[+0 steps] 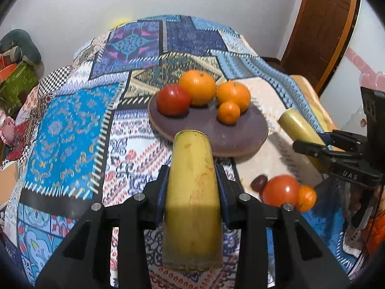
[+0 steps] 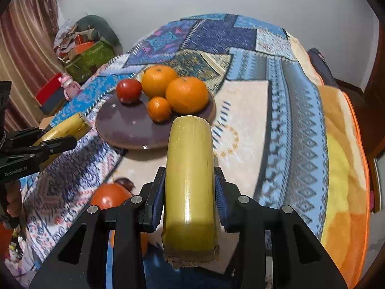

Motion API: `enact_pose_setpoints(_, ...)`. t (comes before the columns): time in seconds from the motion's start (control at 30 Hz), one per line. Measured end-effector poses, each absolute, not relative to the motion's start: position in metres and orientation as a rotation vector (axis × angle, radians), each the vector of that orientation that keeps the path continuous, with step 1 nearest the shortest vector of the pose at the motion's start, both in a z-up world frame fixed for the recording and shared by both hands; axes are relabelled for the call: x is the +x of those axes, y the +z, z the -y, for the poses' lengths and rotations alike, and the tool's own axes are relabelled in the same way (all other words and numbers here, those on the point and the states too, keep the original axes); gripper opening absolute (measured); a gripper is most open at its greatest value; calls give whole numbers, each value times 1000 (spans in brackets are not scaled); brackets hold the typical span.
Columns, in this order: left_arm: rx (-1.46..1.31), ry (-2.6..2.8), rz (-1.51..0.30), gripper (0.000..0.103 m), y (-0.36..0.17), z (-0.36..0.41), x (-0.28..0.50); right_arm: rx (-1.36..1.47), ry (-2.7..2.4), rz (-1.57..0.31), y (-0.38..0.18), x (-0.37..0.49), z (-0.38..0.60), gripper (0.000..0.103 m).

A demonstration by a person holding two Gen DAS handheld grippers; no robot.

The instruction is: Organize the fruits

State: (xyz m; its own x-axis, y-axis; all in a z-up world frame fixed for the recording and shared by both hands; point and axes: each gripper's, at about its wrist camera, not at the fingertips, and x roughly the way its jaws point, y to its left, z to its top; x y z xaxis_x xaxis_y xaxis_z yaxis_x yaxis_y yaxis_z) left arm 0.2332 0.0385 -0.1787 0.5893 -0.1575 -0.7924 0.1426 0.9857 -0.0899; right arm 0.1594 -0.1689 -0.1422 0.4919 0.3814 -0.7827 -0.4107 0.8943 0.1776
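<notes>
A purple plate [image 1: 240,134] [image 2: 120,125] on the patterned cloth holds a red tomato [image 1: 173,100] [image 2: 128,90], two large oranges [image 1: 197,87] [image 2: 187,94] and a small orange [image 1: 229,112] [image 2: 158,108]. My left gripper [image 1: 192,178] is shut on a yellow cylinder [image 1: 192,192], held above the cloth just short of the plate. My right gripper [image 2: 190,180] is shut on a second yellow cylinder [image 2: 190,183], also near the plate's front rim. Each gripper shows in the other's view, at the right edge of the left wrist view [image 1: 320,144] and the left edge of the right wrist view [image 2: 53,142].
On the cloth near me lie a red tomato [image 1: 280,190] [image 2: 108,196], a small orange [image 1: 306,197] and a dark small fruit [image 1: 258,181] [image 2: 125,183]. Boxes and clutter [image 2: 86,53] stand at the left. A wooden door [image 1: 320,31] is at the right.
</notes>
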Motion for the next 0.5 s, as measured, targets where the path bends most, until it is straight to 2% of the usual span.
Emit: enact_pose_setpoints(0.5, -41, -169, -924, 37, -175, -35, 276, -68, 614, -920, -135, 188, 116, 34)
